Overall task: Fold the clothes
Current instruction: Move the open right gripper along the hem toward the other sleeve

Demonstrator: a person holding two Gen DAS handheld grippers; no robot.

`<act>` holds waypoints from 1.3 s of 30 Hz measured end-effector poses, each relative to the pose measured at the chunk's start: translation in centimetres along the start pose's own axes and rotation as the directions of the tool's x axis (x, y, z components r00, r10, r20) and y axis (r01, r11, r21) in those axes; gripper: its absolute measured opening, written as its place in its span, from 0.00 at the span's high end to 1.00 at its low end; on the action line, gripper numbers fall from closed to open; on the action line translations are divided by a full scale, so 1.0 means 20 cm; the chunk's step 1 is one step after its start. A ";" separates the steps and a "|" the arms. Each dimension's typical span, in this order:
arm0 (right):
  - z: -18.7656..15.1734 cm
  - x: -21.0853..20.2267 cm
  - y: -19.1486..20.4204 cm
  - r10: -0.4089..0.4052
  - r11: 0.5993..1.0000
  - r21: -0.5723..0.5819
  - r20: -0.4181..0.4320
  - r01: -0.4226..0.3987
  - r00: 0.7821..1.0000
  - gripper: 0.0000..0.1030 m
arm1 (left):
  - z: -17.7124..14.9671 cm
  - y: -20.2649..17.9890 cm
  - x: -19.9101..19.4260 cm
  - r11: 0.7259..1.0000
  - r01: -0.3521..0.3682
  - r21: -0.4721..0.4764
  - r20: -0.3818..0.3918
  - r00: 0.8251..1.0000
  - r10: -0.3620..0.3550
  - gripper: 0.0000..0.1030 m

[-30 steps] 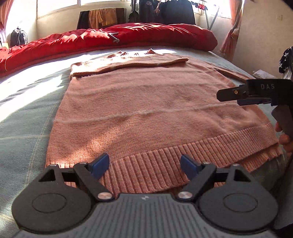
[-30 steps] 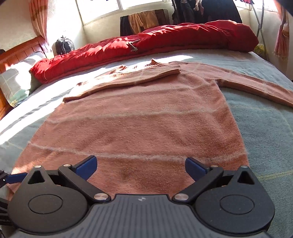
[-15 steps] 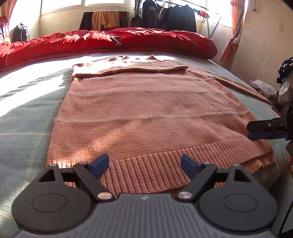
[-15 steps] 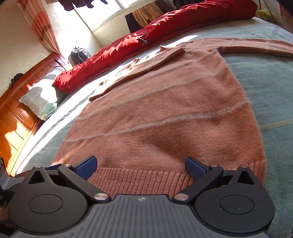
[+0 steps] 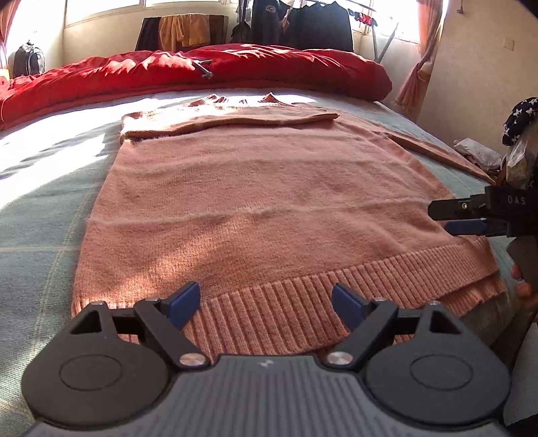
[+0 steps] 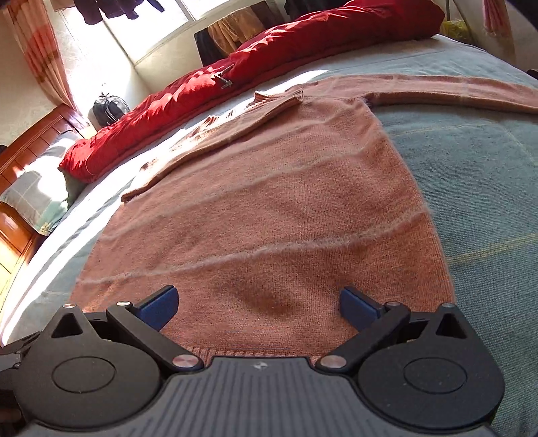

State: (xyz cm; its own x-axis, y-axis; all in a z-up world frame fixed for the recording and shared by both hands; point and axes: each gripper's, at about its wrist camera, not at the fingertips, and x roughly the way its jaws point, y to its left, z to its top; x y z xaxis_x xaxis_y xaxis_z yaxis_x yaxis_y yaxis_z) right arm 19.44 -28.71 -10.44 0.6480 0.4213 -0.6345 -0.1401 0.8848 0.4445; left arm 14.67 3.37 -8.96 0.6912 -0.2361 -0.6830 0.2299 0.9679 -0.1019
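A salmon-pink knit sweater [image 5: 262,201] lies flat on the bed, its ribbed hem [image 5: 302,302] nearest me. One sleeve is folded across the chest [image 5: 232,116]; the other sleeve [image 6: 454,90] stretches out to the right. My left gripper [image 5: 265,302] hovers open just over the hem, nothing between its blue pads. My right gripper [image 6: 259,306] is open above the lower body of the sweater [image 6: 269,208], near its right side. In the left wrist view the right gripper [image 5: 450,218] shows side-on at the sweater's right edge, held by a hand [image 5: 523,285].
A red duvet [image 5: 201,70] is bunched along the far side of the grey-green bedsheet [image 5: 40,215]. A pillow [image 6: 37,195] and wooden headboard [image 6: 23,148] lie at the left. Clothes hang by the window [image 5: 299,27]. The bed's edge runs close on the right.
The right gripper has moved up and forward over the sweater, its view tilting further; from the left it sits higher by the right edge. The left gripper has barely shifted. The sweater lies unchanged.
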 end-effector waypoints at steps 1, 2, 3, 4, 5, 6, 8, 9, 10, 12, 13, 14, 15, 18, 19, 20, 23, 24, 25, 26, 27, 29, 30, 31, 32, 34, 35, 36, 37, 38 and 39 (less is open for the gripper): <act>-0.03 -0.02 -0.01 0.012 1.000 -0.012 0.023 -0.011 1.000 0.00 | 0.01 0.00 0.01 1.000 -0.006 0.002 -0.003 1.000 0.006 0.17; -0.05 -0.05 -0.03 0.014 1.000 -0.012 0.026 -0.013 1.000 0.00 | 0.02 0.00 0.01 1.000 -0.011 0.004 -0.007 1.000 0.011 0.17; -0.07 -0.09 -0.04 0.015 1.000 -0.010 0.029 -0.015 0.999 0.00 | 0.02 0.00 0.02 1.000 -0.009 0.001 -0.009 1.000 0.009 0.17; -0.08 -0.12 -0.06 0.017 1.000 -0.001 0.030 -0.017 0.999 0.00 | 0.02 0.00 0.02 1.000 -0.007 -0.002 -0.011 1.000 0.007 0.17; -0.07 -0.14 -0.07 0.031 0.999 0.025 0.020 -0.031 0.999 0.00 | 0.01 -0.01 0.03 1.000 -0.011 0.003 -0.015 1.000 0.011 0.17; -0.06 -0.16 -0.08 0.046 0.998 0.052 0.011 -0.046 0.999 0.00 | 0.01 -0.01 0.03 1.000 -0.014 0.009 -0.018 1.000 0.014 0.16; -0.02 -0.18 -0.09 0.108 0.986 0.128 -0.012 -0.106 0.994 0.00 | 0.00 -0.02 0.03 0.999 -0.025 0.023 -0.020 0.999 0.026 0.16; -0.01 -0.17 -0.08 0.153 0.978 0.149 -0.020 -0.148 0.988 0.00 | 0.00 -0.03 0.03 0.999 -0.026 0.025 -0.022 0.999 0.027 0.16; 0.00 -0.16 -0.06 0.198 0.967 0.170 -0.027 -0.191 0.980 0.00 | 0.00 -0.02 0.03 0.999 -0.025 0.022 -0.023 0.999 0.025 0.16; 0.00 -0.12 -0.01 0.244 0.956 0.181 -0.060 -0.230 0.968 0.00 | 0.00 -0.01 0.01 1.000 -0.013 0.011 -0.024 1.000 0.013 0.16; -0.01 -0.10 0.00 0.238 0.959 0.178 -0.077 -0.221 0.968 0.00 | 0.00 0.00 0.01 1.000 -0.005 0.005 -0.023 1.000 0.005 0.16; -0.03 -0.08 0.02 0.212 0.966 0.173 -0.093 -0.194 0.973 0.00 | -0.01 0.01 0.00 1.000 0.003 0.000 -0.020 1.000 -0.003 0.16; -0.05 -0.09 0.01 0.209 0.965 0.179 -0.095 -0.190 0.973 0.00 | -0.02 0.02 -0.01 1.000 0.007 -0.001 -0.018 1.000 -0.007 0.16; -0.10 -0.13 -0.04 0.202 0.962 0.206 -0.085 -0.182 0.976 0.00 | -0.03 0.01 0.00 0.999 0.024 0.033 -0.018 1.000 -0.024 0.10; -0.11 -0.15 -0.05 0.195 0.963 0.207 -0.083 -0.175 0.977 0.00 | -0.03 0.00 0.00 0.999 0.016 0.049 -0.018 1.000 -0.015 0.07; -0.11 -0.17 -0.06 0.187 0.964 0.206 -0.080 -0.168 0.979 0.00 | -0.03 -0.02 0.00 0.998 0.008 0.065 -0.017 1.000 -0.007 0.07; -0.11 -0.20 -0.05 0.168 0.968 0.200 -0.080 -0.149 0.983 0.00 | -0.03 -0.06 0.00 0.996 -0.003 0.088 -0.010 1.000 0.004 0.07; -0.09 -0.20 -0.02 0.161 0.972 0.183 -0.077 -0.145 0.984 0.00 | -0.02 -0.06 -0.02 0.997 0.020 0.079 -0.001 1.000 -0.020 0.07; -0.07 -0.20 0.02 0.166 0.975 0.161 -0.070 -0.153 0.984 0.00 | -0.02 -0.06 -0.04 0.997 0.042 0.071 0.007 0.999 -0.043 0.07; -0.06 -0.18 0.05 0.174 0.976 0.142 -0.069 -0.163 0.982 0.00 | -0.02 -0.06 -0.05 0.996 0.050 0.073 0.016 0.999 -0.052 0.07; -0.05 -0.16 0.08 0.183 0.977 0.124 -0.069 -0.174 0.981 0.00 | -0.01 -0.06 -0.07 0.996 0.058 0.074 0.026 0.998 -0.060 0.07; -0.05 -0.12 0.11 0.183 0.980 0.100 -0.086 -0.175 0.979 0.00 | -0.02 -0.06 -0.07 0.996 0.027 0.085 0.017 0.999 -0.028 0.07; -0.06 -0.09 0.12 0.174 0.982 0.095 -0.104 -0.164 0.979 0.00 | -0.02 -0.06 -0.06 0.996 0.022 0.087 0.011 1.000 -0.023 0.07; -0.07 -0.07 0.13 0.164 0.984 0.091 -0.122 -0.153 0.979 0.00 | -0.03 -0.05 -0.05 0.996 0.017 0.089 0.005 1.000 -0.018 0.07; -0.09 -0.07 0.12 0.169 0.984 0.081 -0.111 -0.160 0.979 0.00 | -0.04 -0.05 -0.05 0.996 0.012 0.091 -0.001 1.000 -0.012 0.07; -0.14 -0.09 0.09 0.190 0.980 0.070 -0.083 -0.184 0.978 0.00 | -0.05 -0.05 -0.03 0.995 0.003 0.095 -0.012 1.000 -0.001 0.04; -0.15 -0.11 0.07 0.195 0.978 0.084 -0.076 -0.189 0.978 0.00 | -0.05 -0.05 -0.03 0.995 -0.002 0.097 -0.018 1.000 0.004 0.04; -0.16 -0.13 0.05 0.200 0.976 0.098 -0.070 -0.193 0.977 0.00 | -0.06 -0.05 -0.02 0.995 -0.007 0.099 -0.024 1.000 0.010 0.03; -0.16 -0.14 0.03 0.208 0.974 0.109 -0.063 -0.201 0.976 0.00 | -0.04 -0.05 -0.01 0.996 -0.010 0.094 -0.025 1.000 0.012 0.03; -0.15 -0.16 0.02 0.200 0.975 0.111 -0.053 -0.193 0.978 0.00 | -0.03 -0.06 -0.01 0.996 -0.005 0.091 -0.026 1.000 0.008 0.04; -0.13 -0.17 0.01 0.190 0.976 0.113 -0.043 -0.184 0.981 0.00 | 0.00 -0.06 -0.01 0.996 0.008 0.089 -0.023 1.000 -0.006 0.03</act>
State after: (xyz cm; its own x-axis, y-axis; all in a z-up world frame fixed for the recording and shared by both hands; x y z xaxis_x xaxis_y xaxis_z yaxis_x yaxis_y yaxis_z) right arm 15.19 -29.50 -9.80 0.5771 0.5898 -0.5648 -0.1718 0.7638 0.6221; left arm 14.28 2.17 -8.75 0.6739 -0.2395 -0.6989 0.2952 0.9545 -0.0424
